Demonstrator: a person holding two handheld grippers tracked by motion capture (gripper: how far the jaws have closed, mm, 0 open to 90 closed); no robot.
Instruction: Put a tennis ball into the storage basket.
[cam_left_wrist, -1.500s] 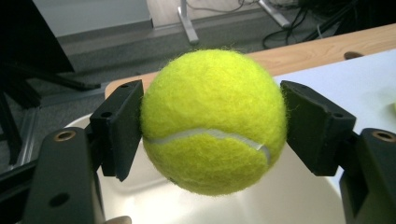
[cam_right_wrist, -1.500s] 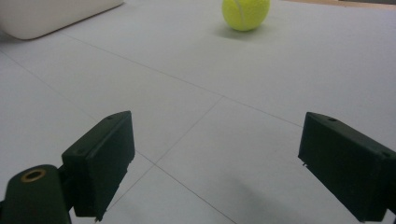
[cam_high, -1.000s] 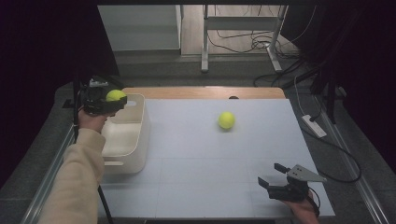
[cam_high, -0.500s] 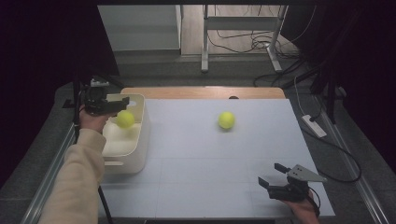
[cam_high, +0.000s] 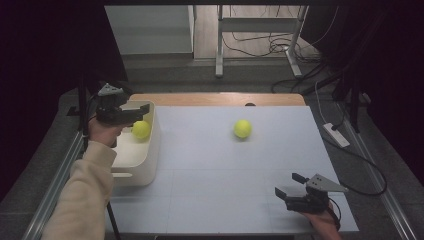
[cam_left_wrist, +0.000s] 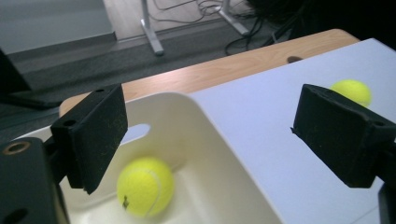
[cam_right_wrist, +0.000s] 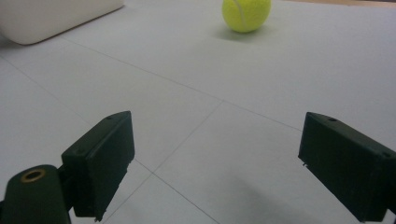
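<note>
One second ago my left tongs (cam_high: 142, 106) were shut on a tennis ball above the white bin (cam_high: 145, 162). Now that tennis ball in the bin (cam_high: 141, 129) lies down inside, and the jaws have just been opening, with nothing between them. My left hand (cam_high: 102, 132) has moved a little too, and the left tongs hang over the far end of the bin.

From the left gripper view I see both black jaws spread wide. Below them the tennis ball in the bin (cam_left_wrist: 145, 186) rests on the bin's floor, close to the curved inside wall of the white bin (cam_left_wrist: 205, 140). It does not touch the jaws.

My right tongs (cam_high: 290, 184) have stayed put. They sit low at the near right part of the tabletop (cam_high: 210, 175), held by my right hand (cam_high: 325, 220). The right gripper view shows their jaws wide apart too, with bare tabletop (cam_right_wrist: 196, 93) between them. They hold nothing.

Out past both tongs, the second tennis ball (cam_high: 242, 128) sits by itself in the middle of the far part of the tabletop. It is well apart from the bin and from the right tongs. I see it in the left gripper view behind one jaw (cam_left_wrist: 351, 91), and at the top of the right gripper view (cam_right_wrist: 246, 14), where a corner of the white bin (cam_right_wrist: 56, 16) also peeks in.

A wooden strip (cam_high: 215, 98) runs along the far edge of the tabletop.
</note>
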